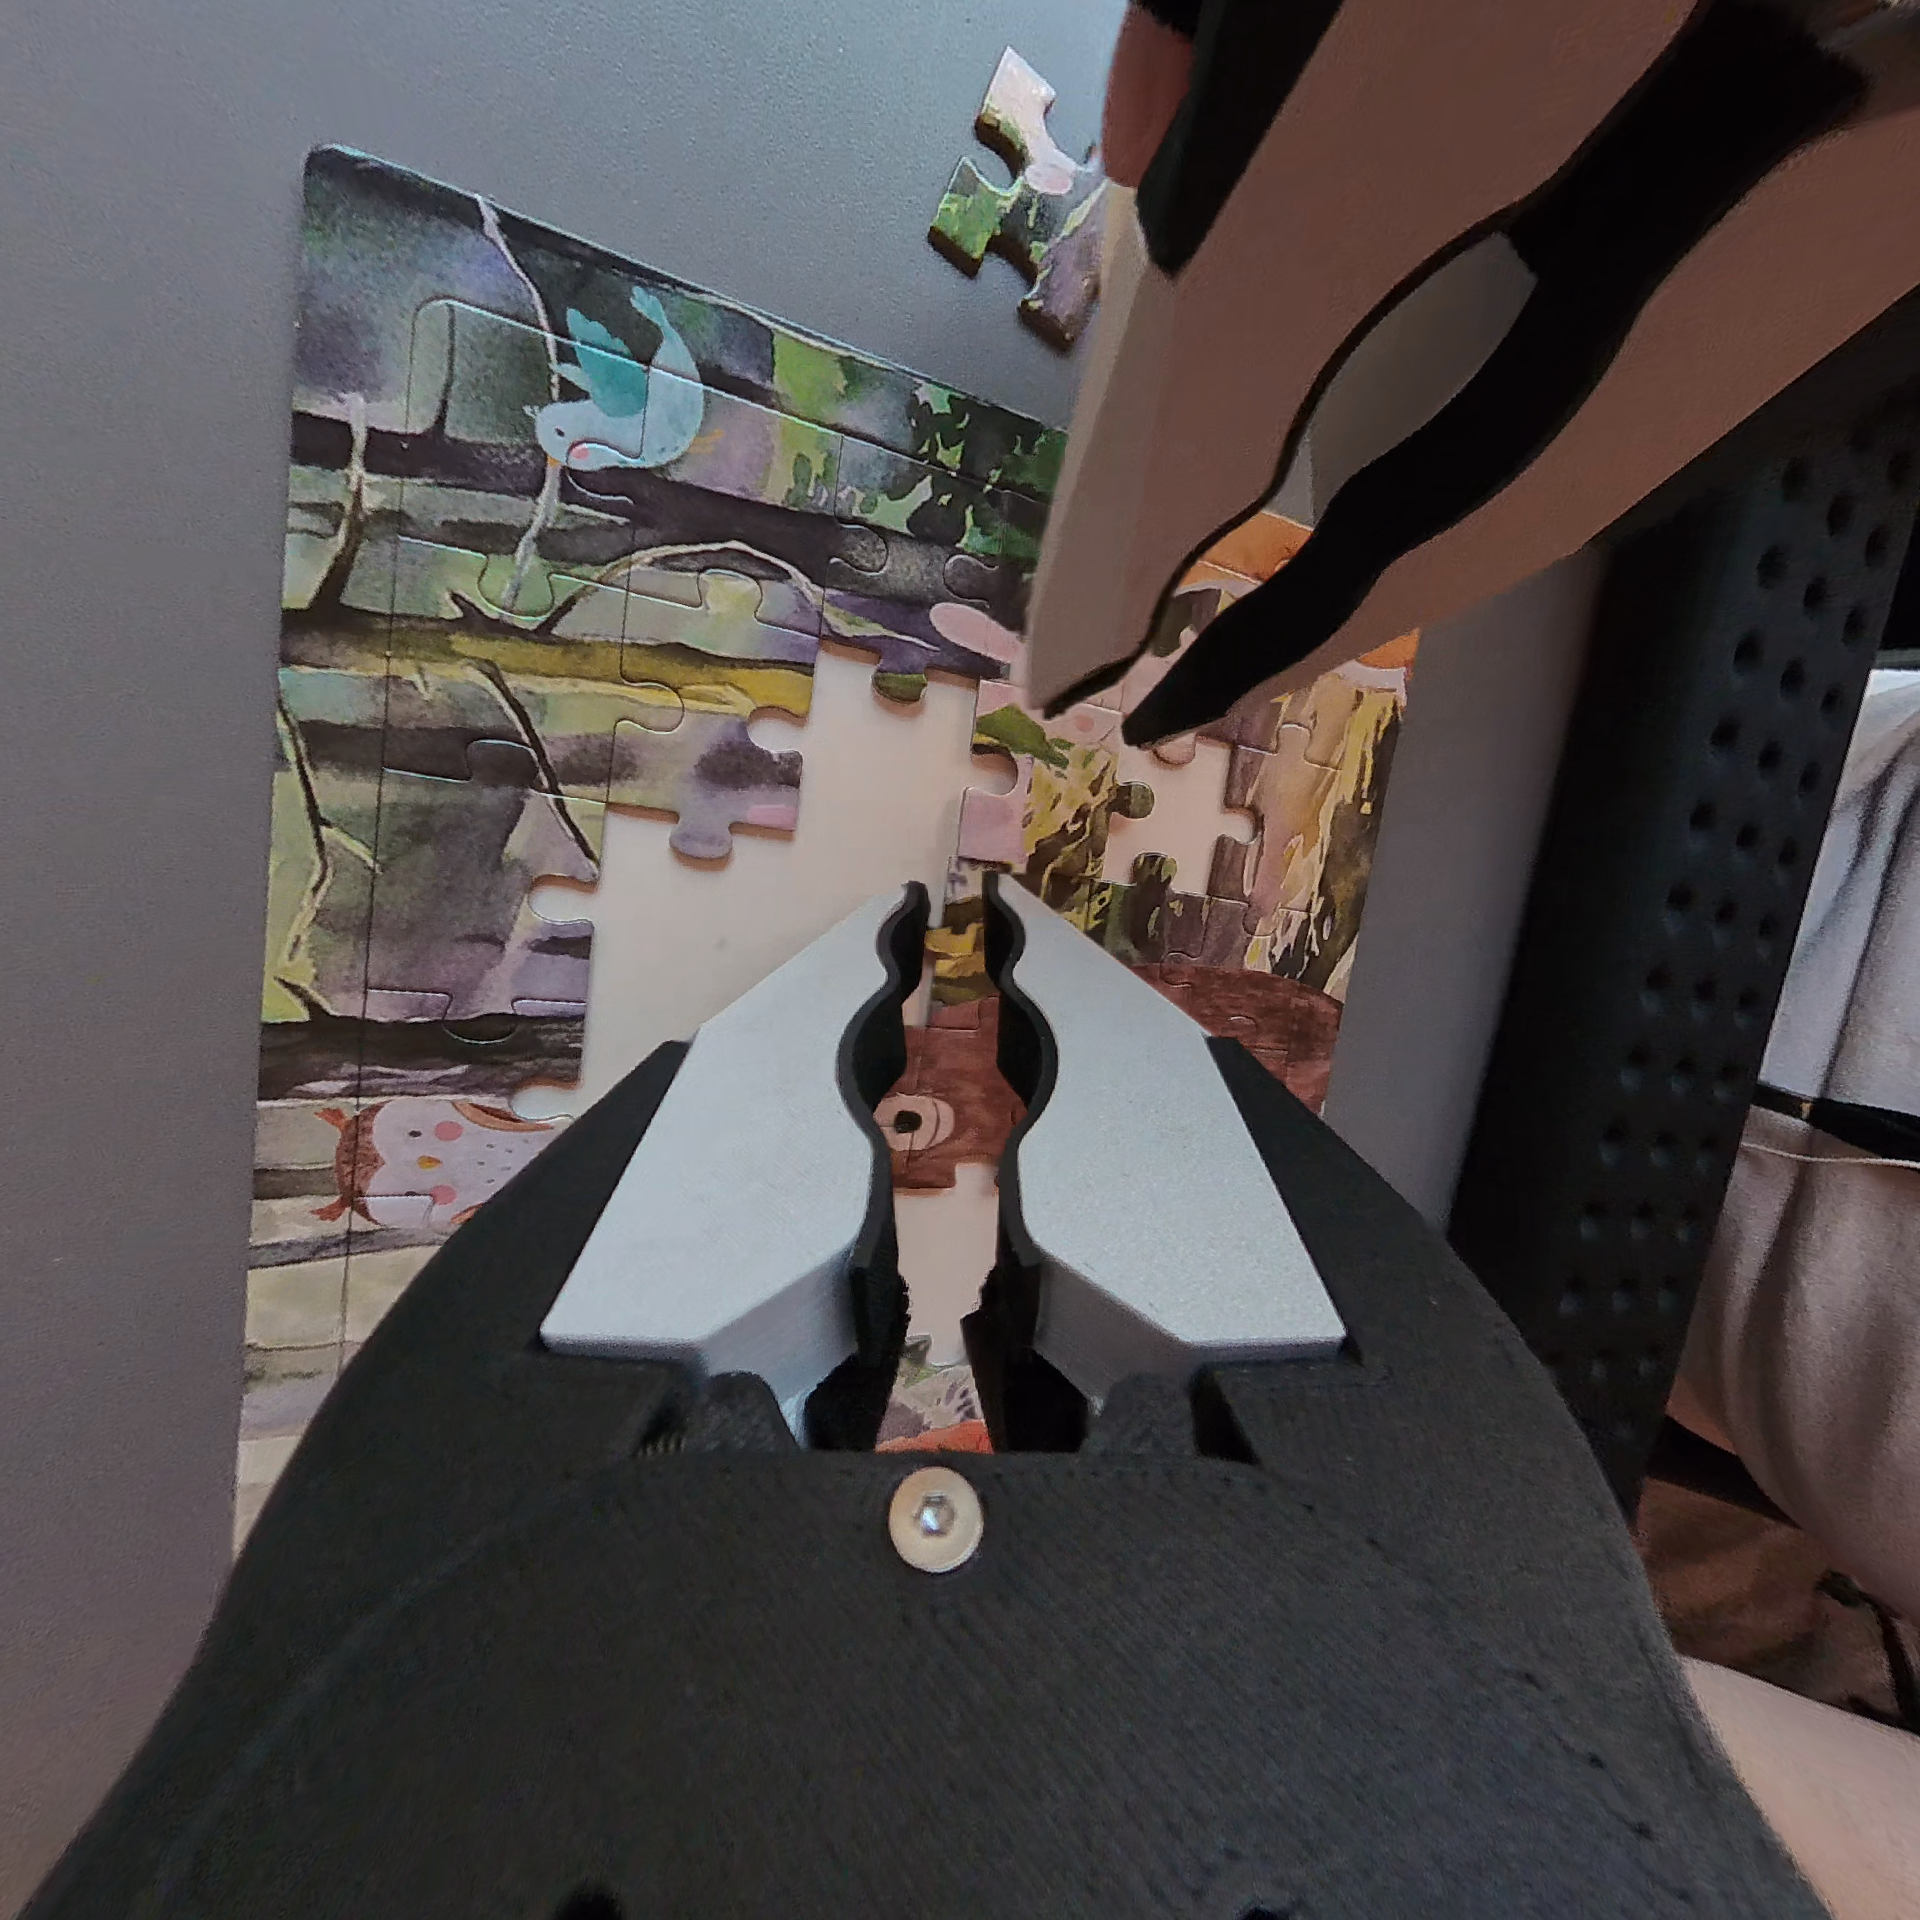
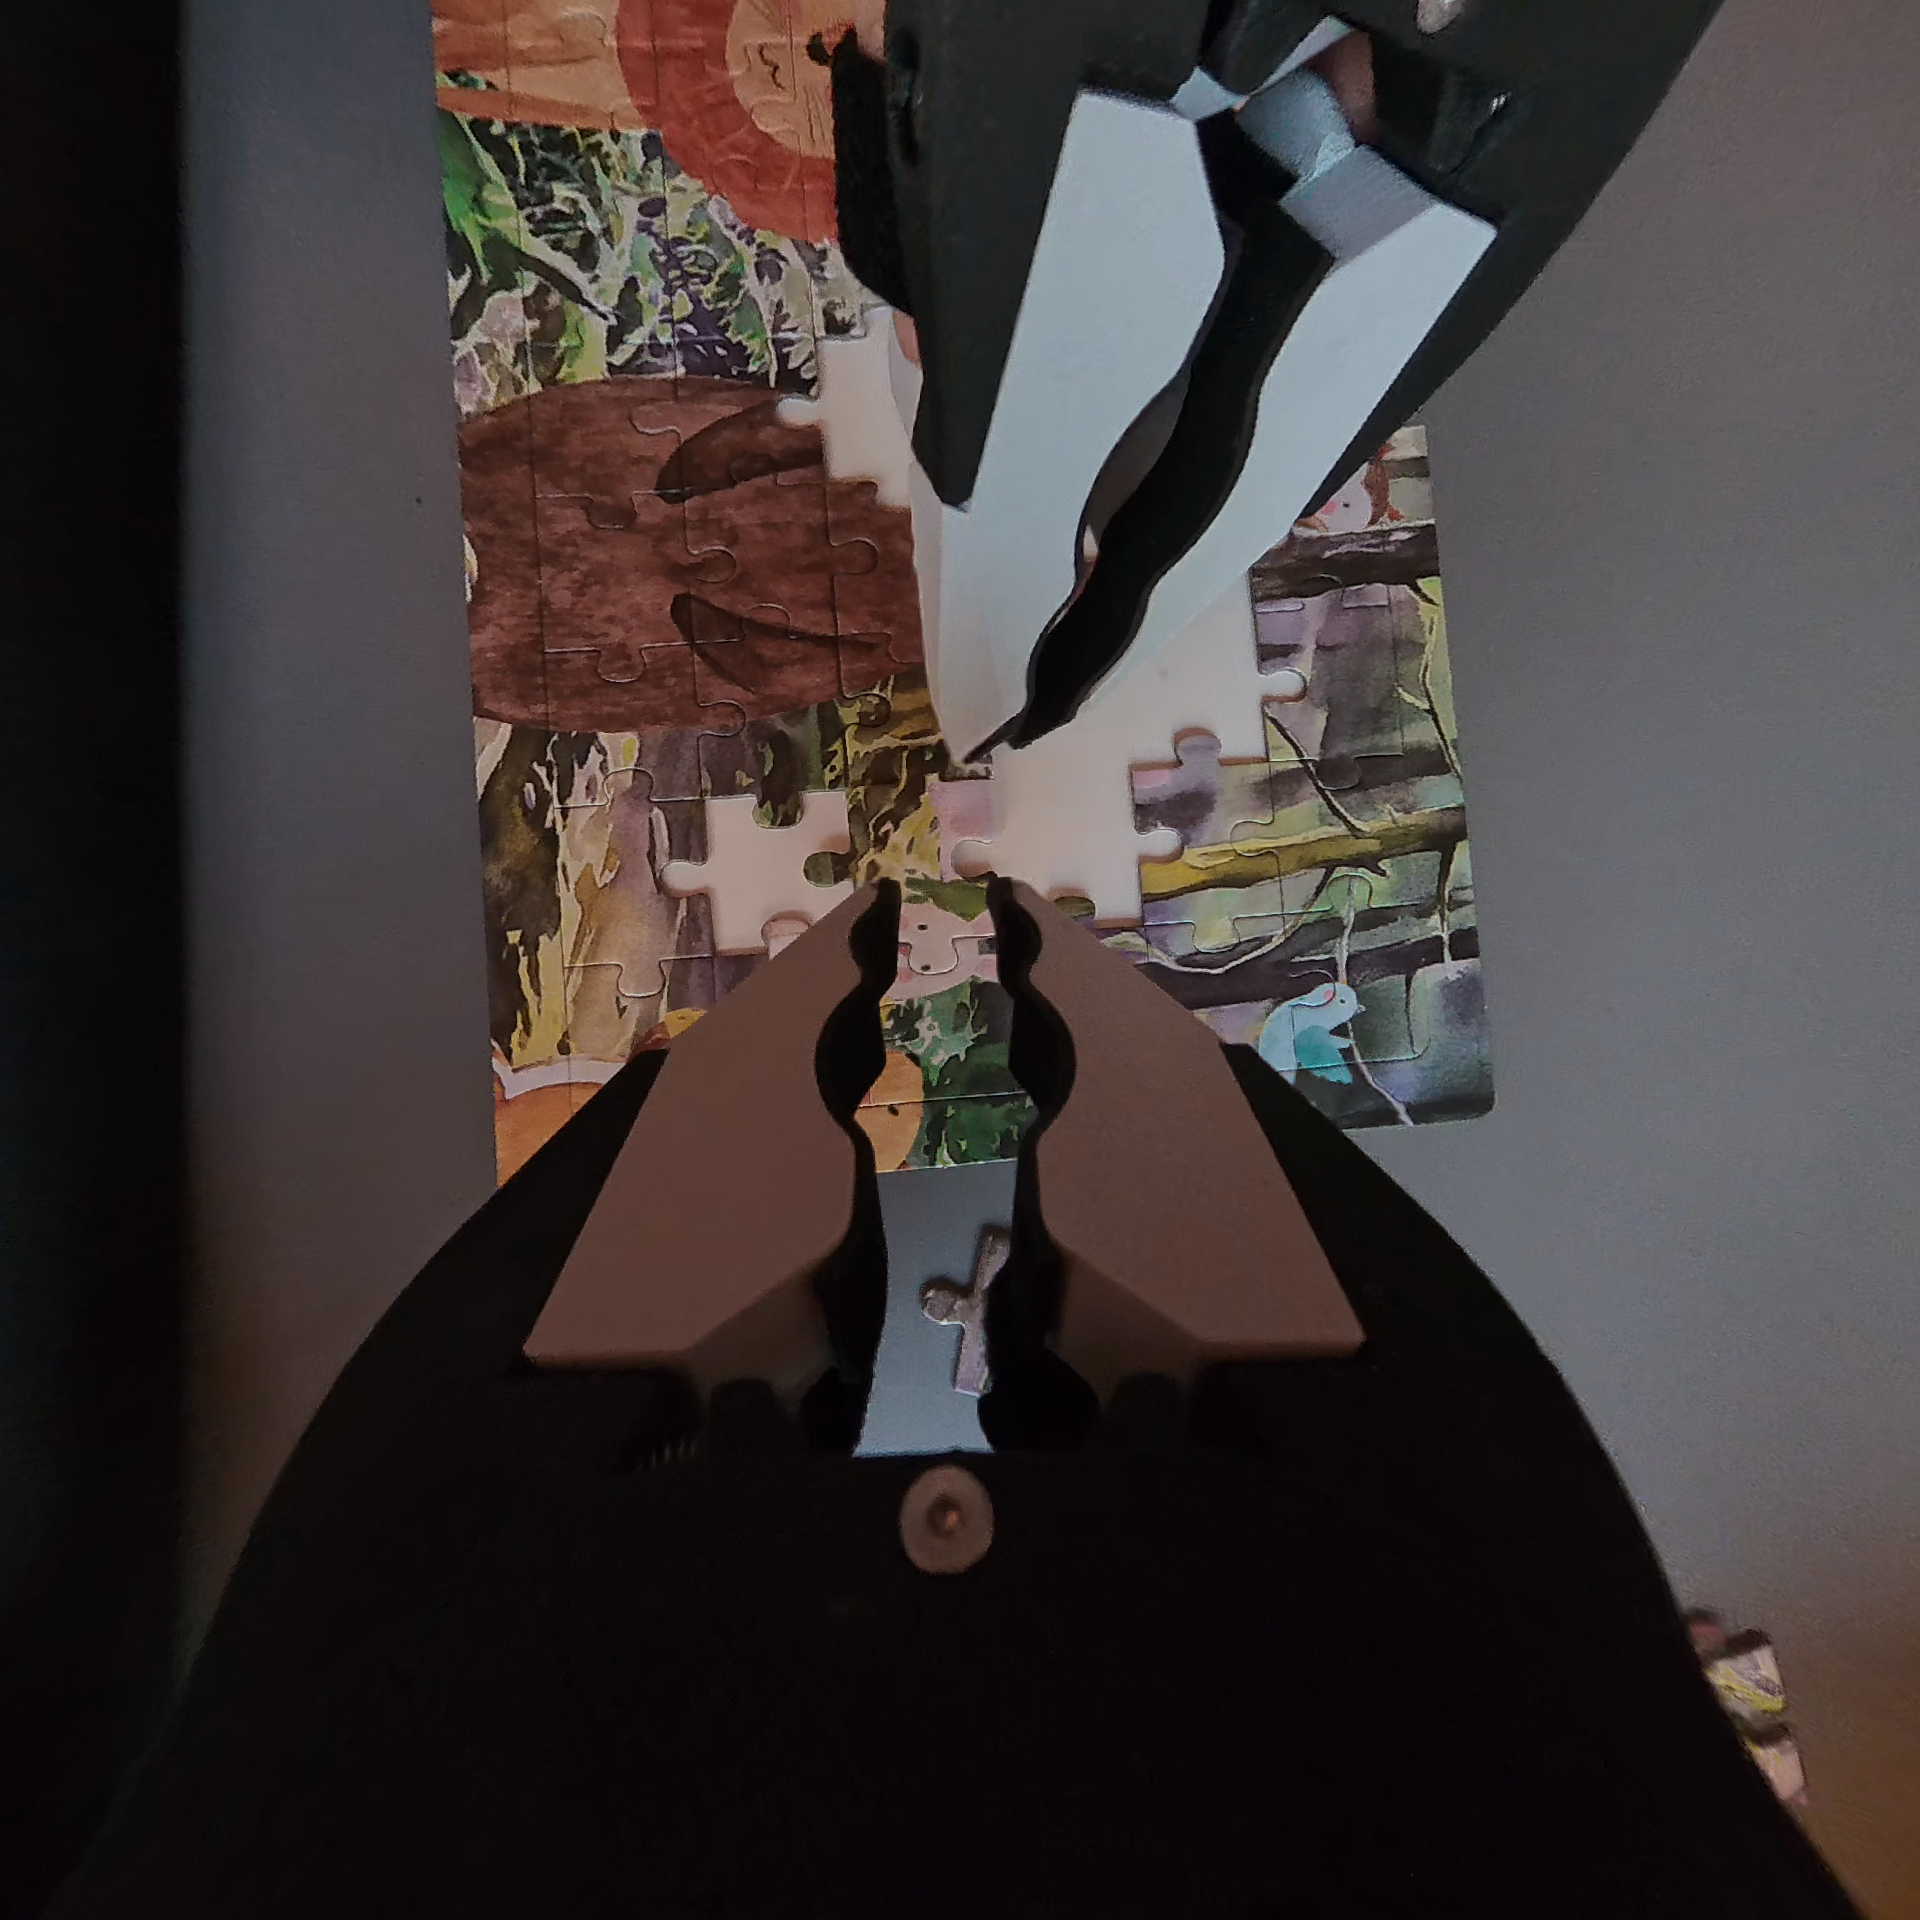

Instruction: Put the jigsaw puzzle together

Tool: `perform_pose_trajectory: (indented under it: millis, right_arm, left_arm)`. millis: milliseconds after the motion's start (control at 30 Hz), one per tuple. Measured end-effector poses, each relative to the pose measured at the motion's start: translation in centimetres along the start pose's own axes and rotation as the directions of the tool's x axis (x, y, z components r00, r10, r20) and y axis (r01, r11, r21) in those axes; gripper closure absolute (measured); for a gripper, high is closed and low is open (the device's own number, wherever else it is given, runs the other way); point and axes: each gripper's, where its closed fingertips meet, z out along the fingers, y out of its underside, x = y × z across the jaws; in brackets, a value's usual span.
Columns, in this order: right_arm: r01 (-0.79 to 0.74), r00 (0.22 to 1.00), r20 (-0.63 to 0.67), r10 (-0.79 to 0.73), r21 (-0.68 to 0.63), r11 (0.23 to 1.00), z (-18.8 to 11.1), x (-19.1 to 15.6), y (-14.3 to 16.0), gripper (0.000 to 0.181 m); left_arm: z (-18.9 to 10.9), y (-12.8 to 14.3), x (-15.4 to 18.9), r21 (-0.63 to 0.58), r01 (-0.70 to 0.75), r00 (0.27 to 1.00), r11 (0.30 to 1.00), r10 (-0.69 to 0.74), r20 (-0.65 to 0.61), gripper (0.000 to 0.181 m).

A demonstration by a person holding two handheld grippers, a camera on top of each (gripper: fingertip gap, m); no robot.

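Observation:
The jigsaw puzzle (image 1: 468, 727) lies flat on a grey table, mostly joined, with white gaps in its middle (image 1: 883, 748) and a single-piece gap (image 1: 1184, 810). It also shows in the right wrist view (image 2: 644, 582). My left gripper (image 1: 956, 894) hovers low over the central gap, its jaws nearly closed with nothing between them. It points down from the top of the right wrist view (image 2: 982, 746). My right gripper (image 2: 943, 894) is also nearly closed and empty. In the left wrist view (image 1: 1091, 722) its tips sit on the pieces between the gaps. A loose piece (image 1: 1023, 197) lies beyond the puzzle's far edge.
A loose piece (image 2: 966, 1309) lies on the table under my right gripper. More loose pieces (image 2: 1745, 1714) lie at the lower right. A black perforated panel (image 1: 1714, 831) stands along the puzzle's right side, with pale cloth (image 1: 1849, 1091) beyond it. Less than 4 cm separates the two grippers' tips. The left tips stand about 8 cm off the jigsaw puzzle (image 1: 468, 727). It turns up in the right wrist view (image 2: 1362, 794) as well. The loose piece (image 1: 1023, 197) is about 9 cm from my right fingertips.

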Motion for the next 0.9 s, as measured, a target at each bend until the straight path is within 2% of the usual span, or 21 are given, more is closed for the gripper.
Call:
perform_pose_trajectory:
  millis: [133, 367, 667, 900]
  right_arm:
    - [-0.028, 0.999, 0.031, 0.026, 0.071, 0.997, -0.5, -0.2, -0.4, 0.181]
    - [-0.11, 0.988, 0.125, 0.093, 0.141, 0.984, 0.1, -0.7, -1.2, 0.181]
    - [-0.08, 0.989, 0.131, 0.071, 0.069, 0.994, 2.1, -1.1, -0.1, 0.181]
    - [-0.069, 0.991, 0.119, 0.059, 0.082, 0.994, 2.1, -1.1, 0.1, 0.181]
  left_arm:
    - [-0.7, 0.1, 0.3, 0.0, -0.025, 1.0, 1.0, 0.025, 0.012, 0.181]
    - [0.1, 0.7, 1.7, -0.063, -0.092, 0.996, 0.994, 0.091, -0.025, 0.181]
    - [0.6, 0.8, 1.6, -0.075, -0.081, 0.996, 0.994, 0.079, -0.031, 0.181]
    - [0.6, 0.7, 1.6, -0.076, -0.075, 0.997, 0.994, 0.072, -0.03, 0.181]
